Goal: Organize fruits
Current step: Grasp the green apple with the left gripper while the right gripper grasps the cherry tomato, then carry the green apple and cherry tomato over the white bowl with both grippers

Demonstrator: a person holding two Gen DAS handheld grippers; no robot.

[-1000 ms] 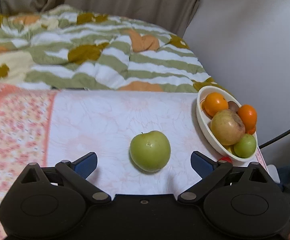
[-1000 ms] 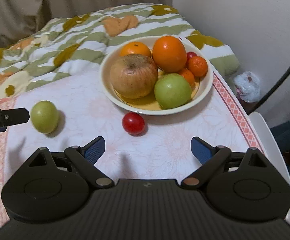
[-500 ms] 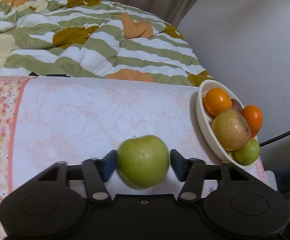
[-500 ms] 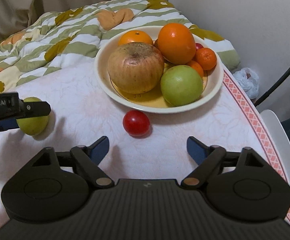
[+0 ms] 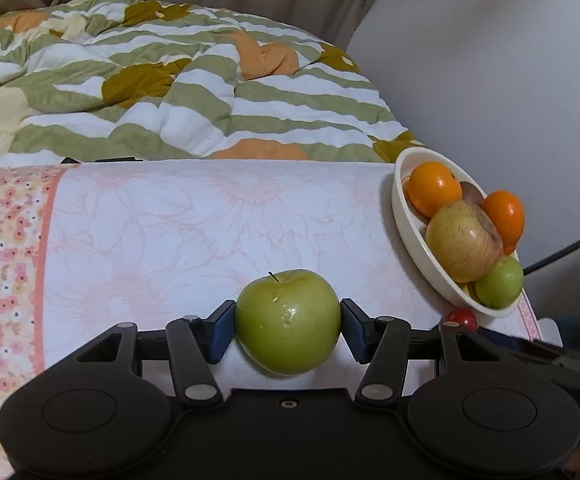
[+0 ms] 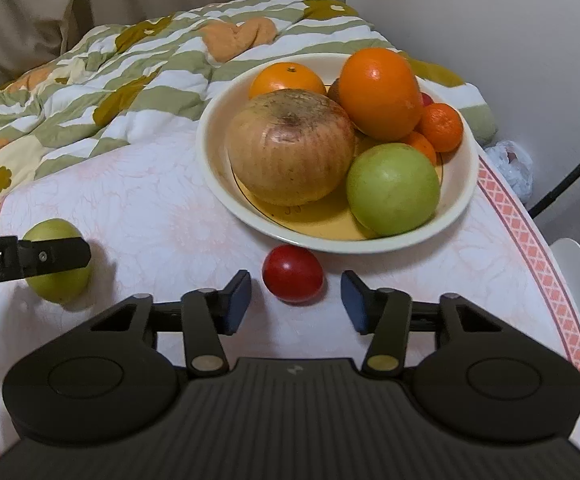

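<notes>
My left gripper point(image 5: 287, 326) is shut on a green apple point(image 5: 287, 320), both blue pads pressed to its sides, just above the table; the apple also shows in the right wrist view point(image 6: 57, 272). My right gripper point(image 6: 294, 300) is open, its pads on either side of a small red fruit point(image 6: 293, 274) on the cloth without touching it. Just beyond stands a cream bowl point(image 6: 217, 184) holding a large reddish apple point(image 6: 290, 146), a green apple point(image 6: 393, 189) and several oranges. The bowl shows at the right in the left wrist view point(image 5: 418, 240).
The table carries a white and pink floral cloth point(image 5: 193, 232). A striped green, white and orange quilt point(image 5: 169, 92) lies behind it. A white wall point(image 6: 510, 24) and a black cable point(image 6: 570, 176) are to the right of the bowl.
My left gripper closed on the green apple and lifted it slightly. My right gripper moved forward and narrowed around the red fruit.
</notes>
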